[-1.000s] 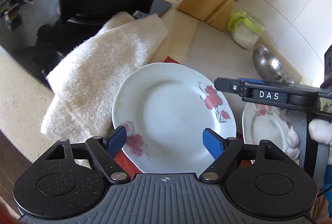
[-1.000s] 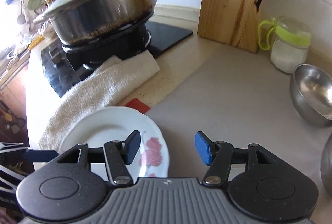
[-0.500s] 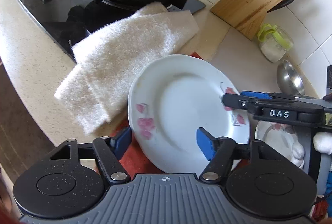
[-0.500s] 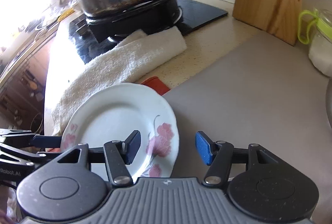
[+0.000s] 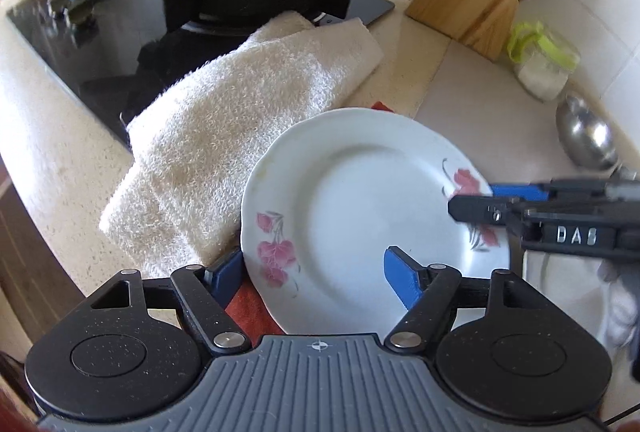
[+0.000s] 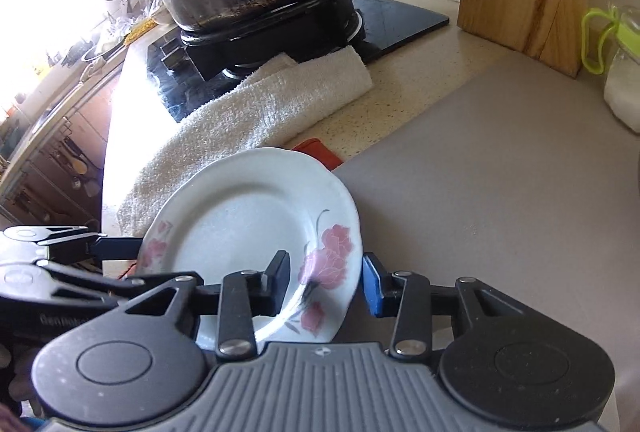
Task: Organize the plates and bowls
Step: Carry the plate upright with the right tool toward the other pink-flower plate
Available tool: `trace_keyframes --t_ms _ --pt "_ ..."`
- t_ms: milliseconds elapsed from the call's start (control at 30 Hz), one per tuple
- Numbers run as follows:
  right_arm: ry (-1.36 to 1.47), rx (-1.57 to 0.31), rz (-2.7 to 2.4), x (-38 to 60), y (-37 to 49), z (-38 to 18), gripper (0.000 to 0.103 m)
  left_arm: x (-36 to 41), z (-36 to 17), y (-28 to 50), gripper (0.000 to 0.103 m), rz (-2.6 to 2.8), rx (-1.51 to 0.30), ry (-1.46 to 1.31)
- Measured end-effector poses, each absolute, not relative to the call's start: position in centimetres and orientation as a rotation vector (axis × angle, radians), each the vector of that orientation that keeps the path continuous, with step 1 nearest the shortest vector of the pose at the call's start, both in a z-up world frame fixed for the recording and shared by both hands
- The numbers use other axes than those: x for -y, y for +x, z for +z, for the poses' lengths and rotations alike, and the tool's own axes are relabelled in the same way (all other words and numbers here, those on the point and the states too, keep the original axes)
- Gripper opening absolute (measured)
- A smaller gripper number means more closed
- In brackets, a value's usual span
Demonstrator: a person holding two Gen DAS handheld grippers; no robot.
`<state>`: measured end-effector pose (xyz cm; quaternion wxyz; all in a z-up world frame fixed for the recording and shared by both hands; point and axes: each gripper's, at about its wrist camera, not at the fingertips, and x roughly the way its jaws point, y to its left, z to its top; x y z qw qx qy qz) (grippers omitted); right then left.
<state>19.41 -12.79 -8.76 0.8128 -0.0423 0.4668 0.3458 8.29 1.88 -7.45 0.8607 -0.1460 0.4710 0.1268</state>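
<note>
White floral plate (image 5: 360, 207) lies on the counter, one edge on a red cloth (image 5: 250, 308), beside the towel (image 5: 240, 119). Right gripper (image 6: 326, 280) is closing with the plate rim between its jaws; contact not discernible. Left gripper (image 5: 314, 278) is open, straddling the near rim, one finger hidden behind the plate. Second plate (image 5: 560, 296) mostly hidden.

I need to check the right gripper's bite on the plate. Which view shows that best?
Right wrist: the right gripper straddles the plate rim by the rose, jaws closing, a gap visible at the blue pad. Left wrist shows that gripper only side-on at the plate's far edge, so the gap can't be judged.
</note>
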Motion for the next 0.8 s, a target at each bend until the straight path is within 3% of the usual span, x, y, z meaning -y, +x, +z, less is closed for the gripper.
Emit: trace_keyframes --t_ms 167,800 --pt "-0.067 -0.998 0.726 13.0 19.0 -8.3 0.038 -2.3 -7.2 8.0 0.073 0.287 -0.982 -0.311" --pt "0.042 -0.910 0.585 14.9 15.5 -4.1 0.036 -2.2 -4.4 8.1 0.072 0.169 -0.915 -0.227"
